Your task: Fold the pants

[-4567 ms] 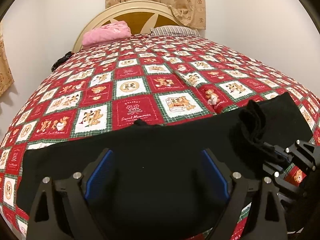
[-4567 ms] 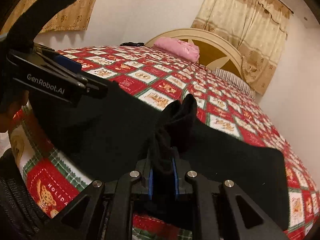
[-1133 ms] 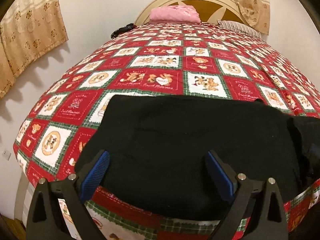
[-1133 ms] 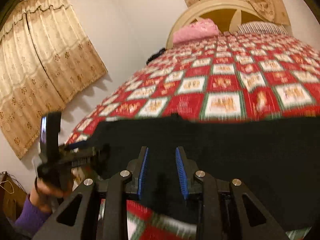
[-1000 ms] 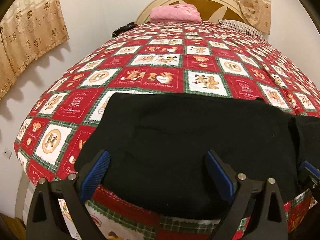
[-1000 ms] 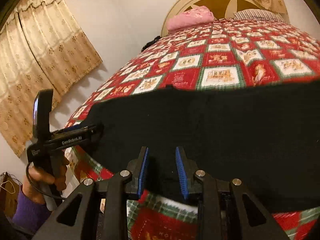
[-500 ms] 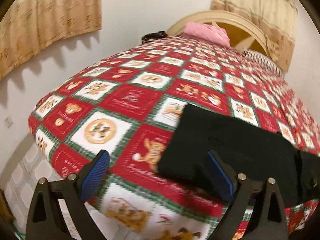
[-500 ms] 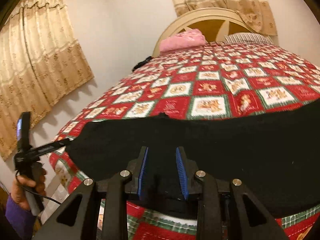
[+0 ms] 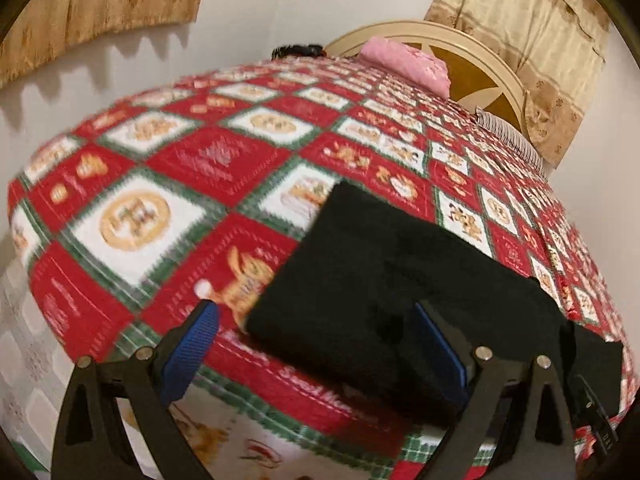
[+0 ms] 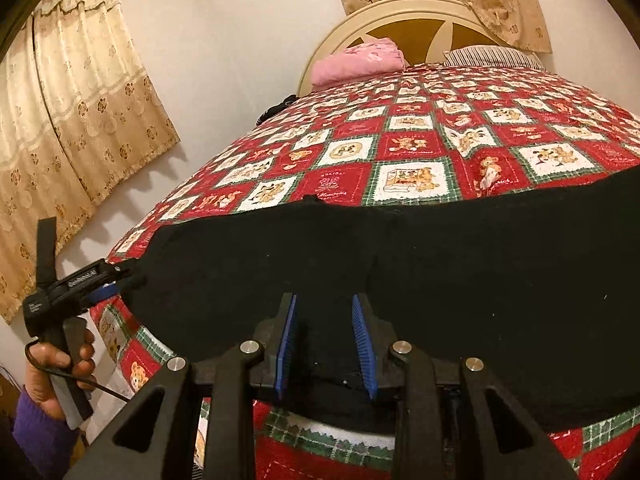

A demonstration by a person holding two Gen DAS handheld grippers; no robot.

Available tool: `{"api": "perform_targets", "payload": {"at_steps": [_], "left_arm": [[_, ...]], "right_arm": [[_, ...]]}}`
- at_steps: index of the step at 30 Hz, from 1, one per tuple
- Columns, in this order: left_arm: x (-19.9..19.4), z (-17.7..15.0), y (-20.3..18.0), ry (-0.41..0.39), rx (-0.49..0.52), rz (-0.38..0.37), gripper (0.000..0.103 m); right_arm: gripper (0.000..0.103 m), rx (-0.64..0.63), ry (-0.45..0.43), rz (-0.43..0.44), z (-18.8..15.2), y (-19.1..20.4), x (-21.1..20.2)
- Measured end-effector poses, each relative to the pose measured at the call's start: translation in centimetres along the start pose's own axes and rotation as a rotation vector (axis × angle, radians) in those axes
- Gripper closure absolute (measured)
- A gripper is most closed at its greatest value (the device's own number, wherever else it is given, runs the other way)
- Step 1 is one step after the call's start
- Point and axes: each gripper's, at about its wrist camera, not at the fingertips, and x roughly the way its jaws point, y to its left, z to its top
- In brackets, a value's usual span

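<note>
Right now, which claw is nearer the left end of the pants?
Left. The left claw sits open at the left end of the black pants; the right claw straddles their near edge further along.

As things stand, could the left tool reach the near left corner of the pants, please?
Probably yes: the left tool is wide open right at the pants corner, with only bedspread around it and nothing between.
</note>
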Motion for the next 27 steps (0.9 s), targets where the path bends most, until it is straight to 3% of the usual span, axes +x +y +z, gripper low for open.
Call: {"api": "perform_targets", "payload": {"at_steps": [1,6,13,15,22,27], "left_arm": [[-0.1,-0.2,-0.1,-0.013,0.001,0.005,0.006],[-0.3,-0.3,-0.4,-0.010,0.024,0.001,0.036],[-0.4,-0.2,0.3,-0.016,-0.032,-0.013,0.059],[-0.4,-0.2,-0.1,-0.011,-0.030,-0.047,0.077],[-1.7,0.5,-2.6,-0.067,0.042,-0.035,0.080],[-4.7,1.3,-7.0,-0.161,0.180,-0.105,0.080]], "right_arm": [[0.073,-0.001,0.000,-0.001,0.0,0.0,0.0],[0.073,0.002,-0.001,-0.002,0.0,-0.1,0.0],[0.073,0.019,-0.002,0.006,-0.1,-0.3,0.1],[0.073,0.013,-0.003,0.002,-0.1,-0.3,0.1],[0.073,0.016,0.000,0.019,0.3,-0.5,-0.4],[0.073,0.078,-0.097,-0.011,1.4,-2.1,-2.9]]}}
